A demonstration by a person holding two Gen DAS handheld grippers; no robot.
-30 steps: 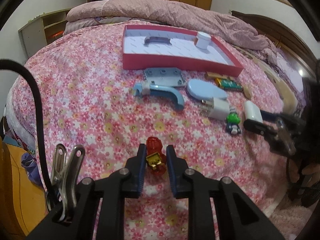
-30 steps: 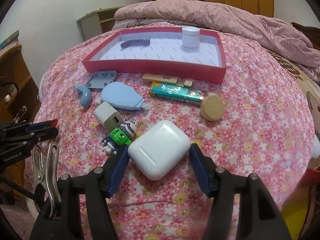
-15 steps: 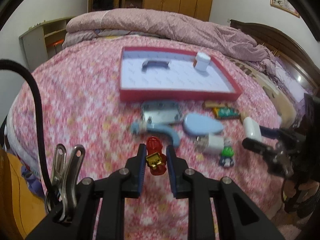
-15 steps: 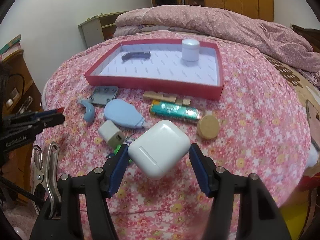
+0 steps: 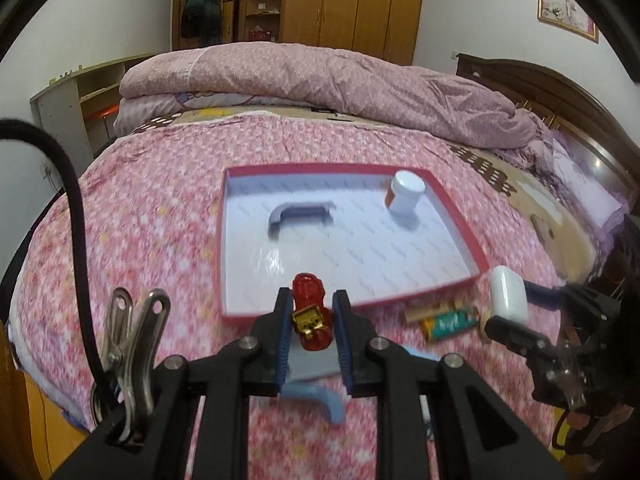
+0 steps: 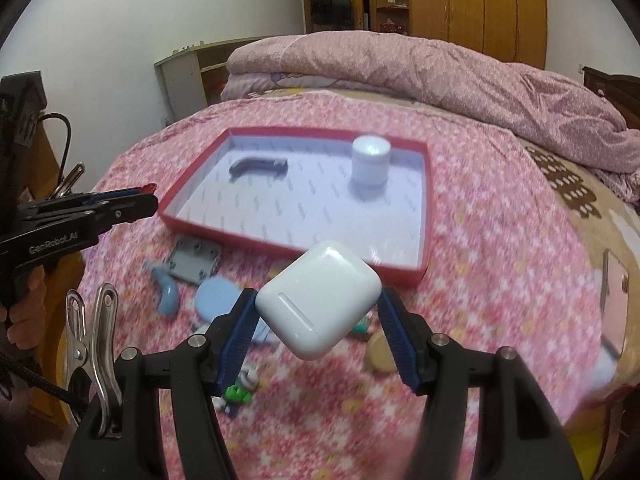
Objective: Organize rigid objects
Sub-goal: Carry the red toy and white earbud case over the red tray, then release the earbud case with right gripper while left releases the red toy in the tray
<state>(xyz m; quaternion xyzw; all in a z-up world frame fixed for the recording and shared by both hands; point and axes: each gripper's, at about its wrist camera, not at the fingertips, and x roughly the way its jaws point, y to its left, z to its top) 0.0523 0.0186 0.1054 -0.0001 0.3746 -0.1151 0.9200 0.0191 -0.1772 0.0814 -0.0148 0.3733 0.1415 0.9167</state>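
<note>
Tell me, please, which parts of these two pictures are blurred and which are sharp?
Left wrist view: the red toy in the left gripper is sharp, the floral bedspread smeared. Right wrist view: the white case is sharp, the bed items blurred, with glare on the red tray floor.

My right tool (image 6: 316, 320) has the white earbud case (image 6: 319, 305) clamped between its blue pads, tilted on a corner, above the pink floral bed (image 6: 500, 248). Beyond it sits the red tray (image 6: 425, 216), a white jar (image 6: 370, 160) upright inside near the far right, a dark curved handle (image 6: 258, 166) lying far left. In front of the tray I see a grey plate (image 6: 196, 261), a blue hook (image 6: 167, 294), a light blue oval piece (image 6: 218, 300), a round wooden disc (image 6: 380, 354) and a green toy (image 6: 236, 392), all blurred. My left tool (image 6: 150, 196) reaches in from the left, something red at its tip
</note>
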